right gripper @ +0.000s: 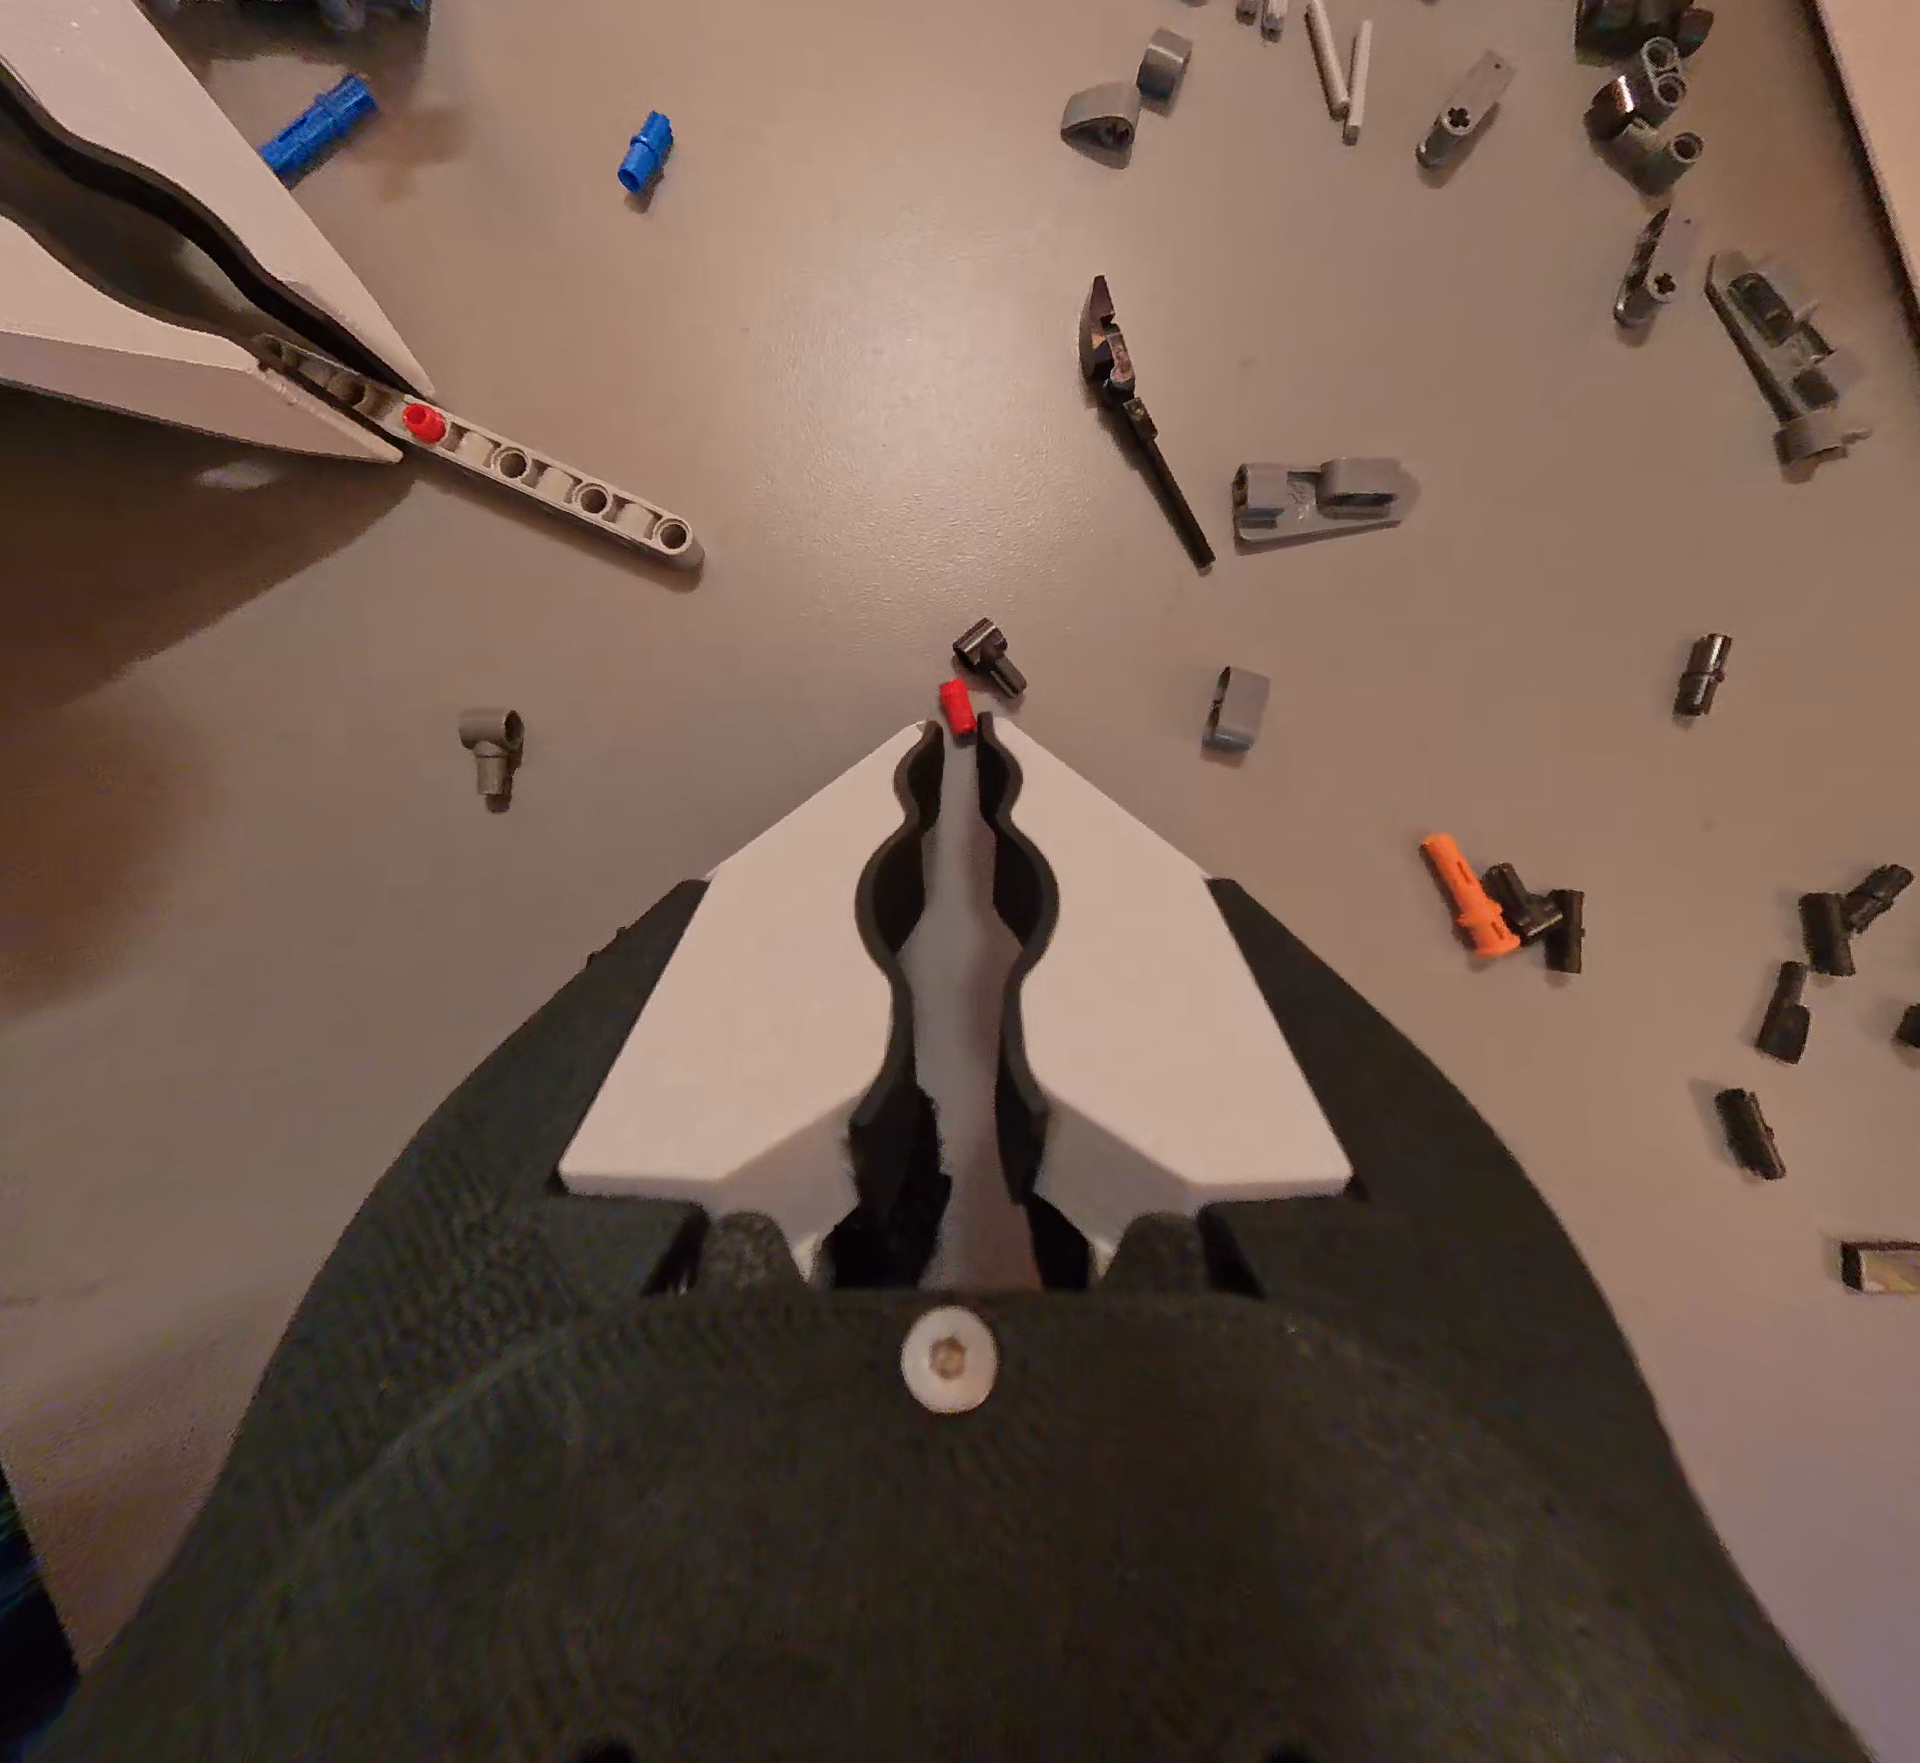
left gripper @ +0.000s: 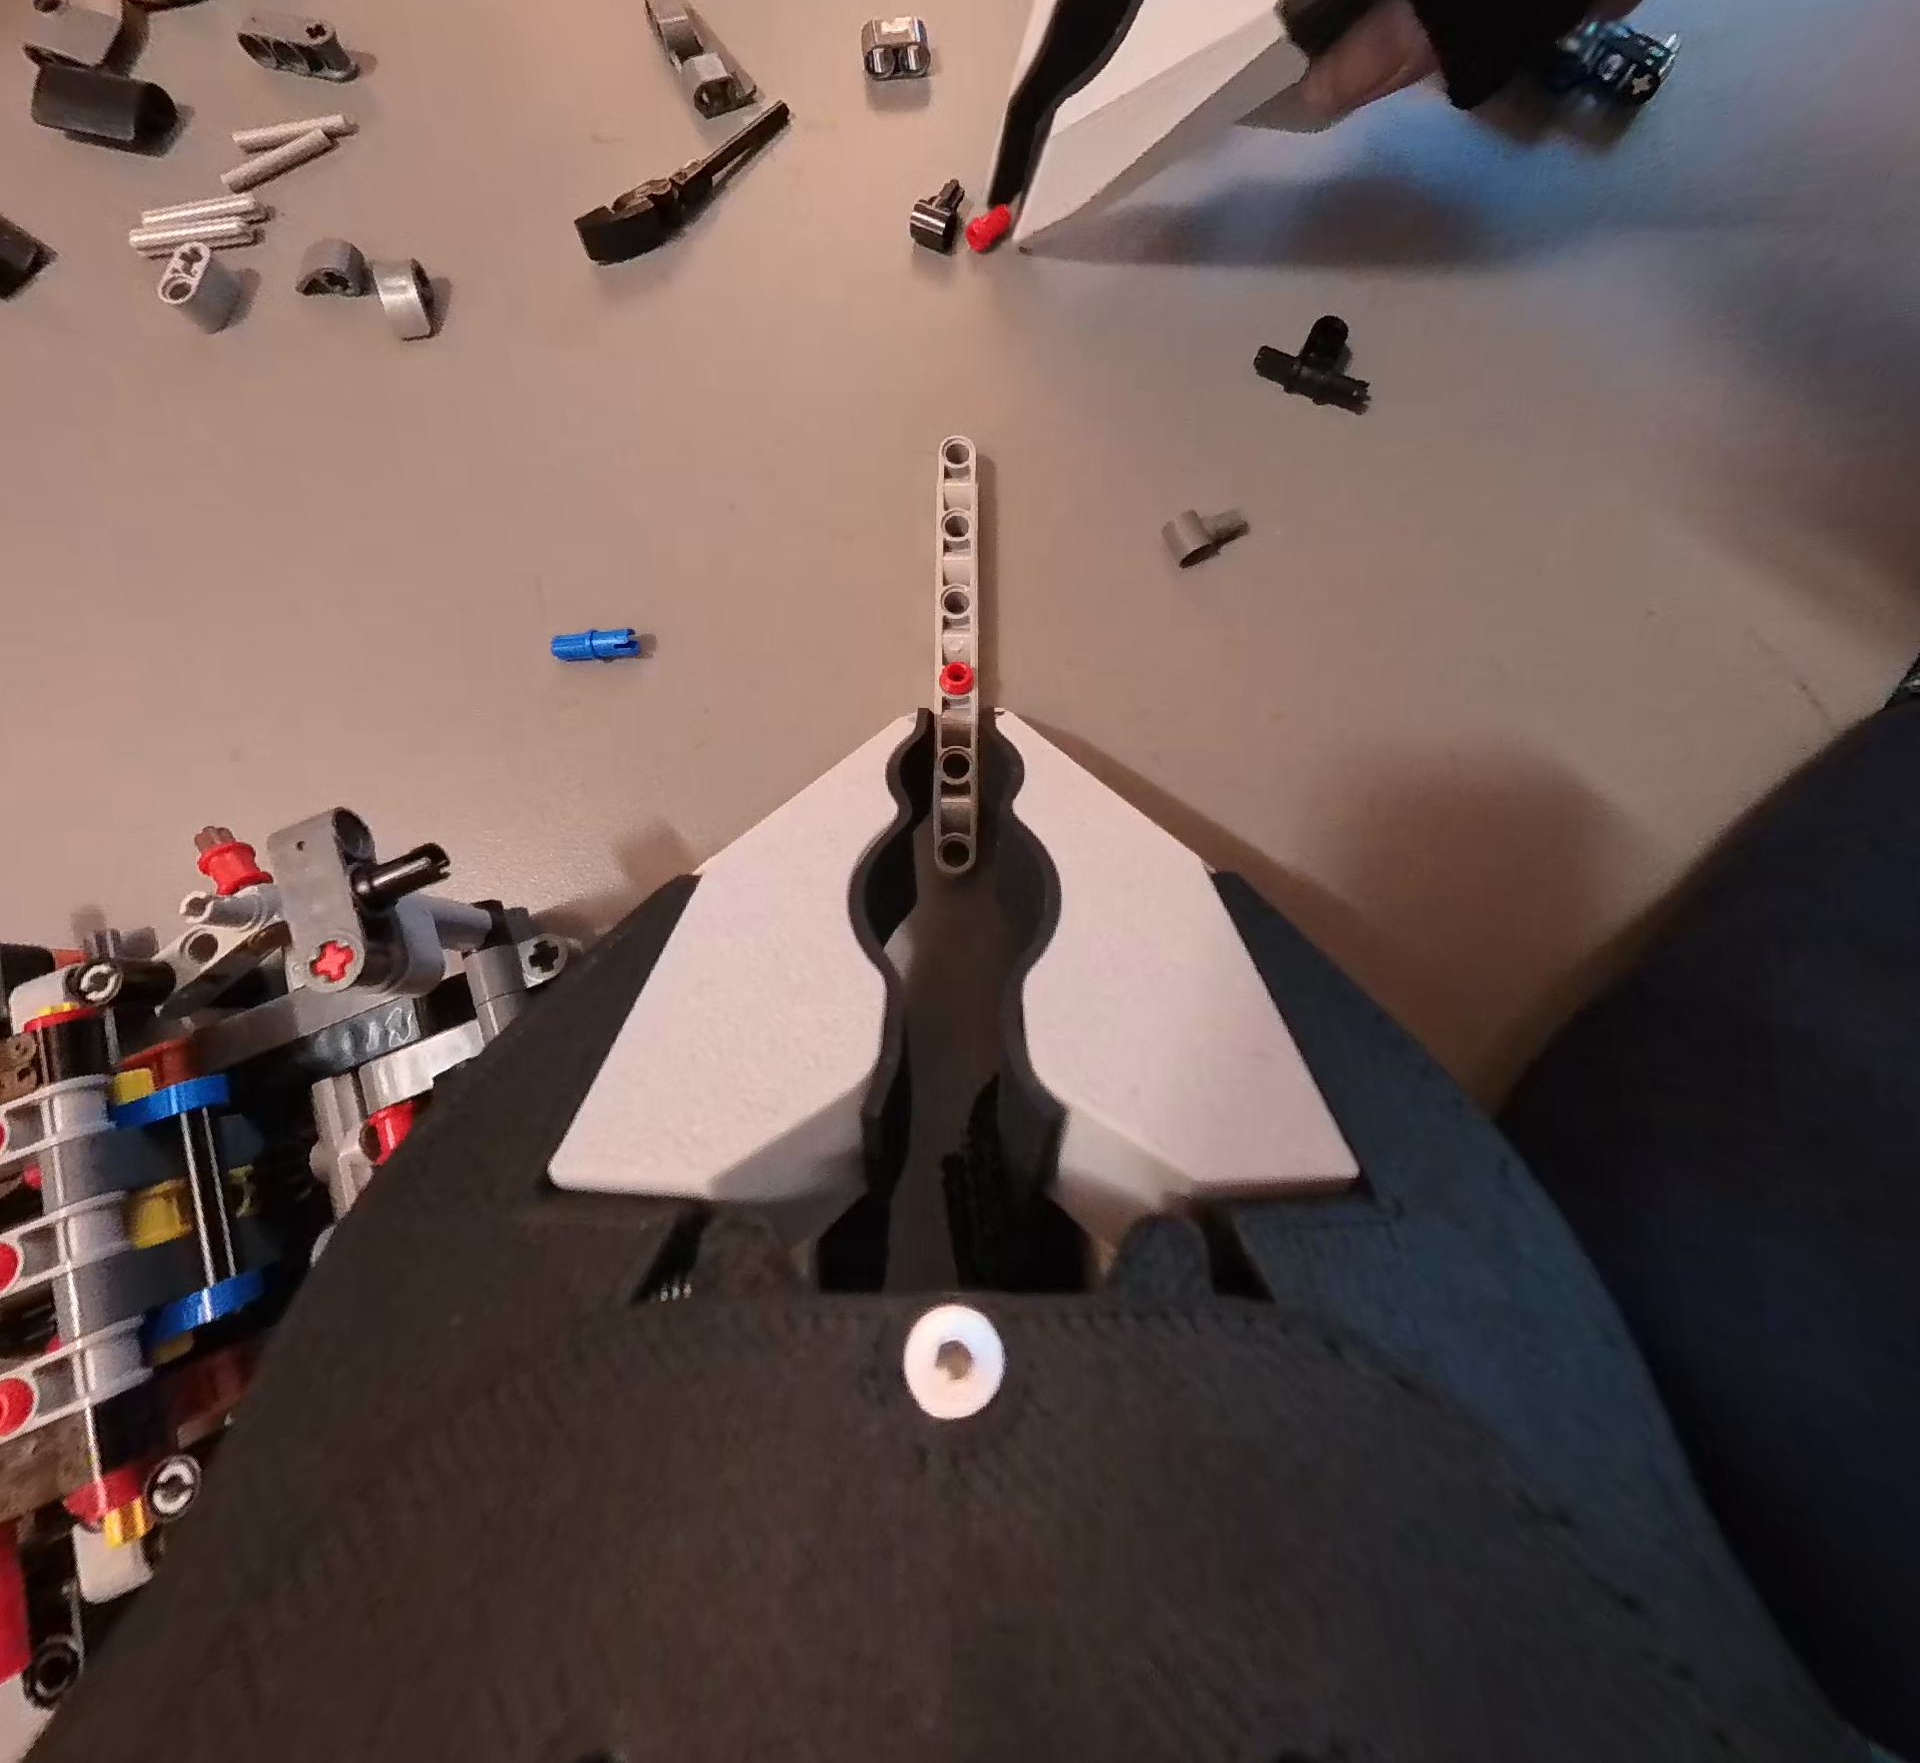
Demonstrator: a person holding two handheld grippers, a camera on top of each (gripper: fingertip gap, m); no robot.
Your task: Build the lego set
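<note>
A grey beam [left gripper: 957, 653], one red pin [left gripper: 956, 676] already fitted, is clamped by the left gripper [left gripper: 957, 726]. Beyond the beam, a second red pin [right gripper: 955, 707] is pinched by the right gripper [right gripper: 956, 726]. Beside the beam a part-built model [left gripper: 187, 1090] is seen; much is judged unfinished.

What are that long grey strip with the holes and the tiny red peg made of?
Grey strip: looks like hard moulded plastic, matte, with crisp round holes. Red peg at the right claw tips: apparently the same plastic, slightly glossier, evenly coloured throughout.

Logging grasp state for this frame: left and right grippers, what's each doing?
Left gripper: closed on the grey beam, which carries a red pin.
Right gripper: closed on a small red pin.
</note>
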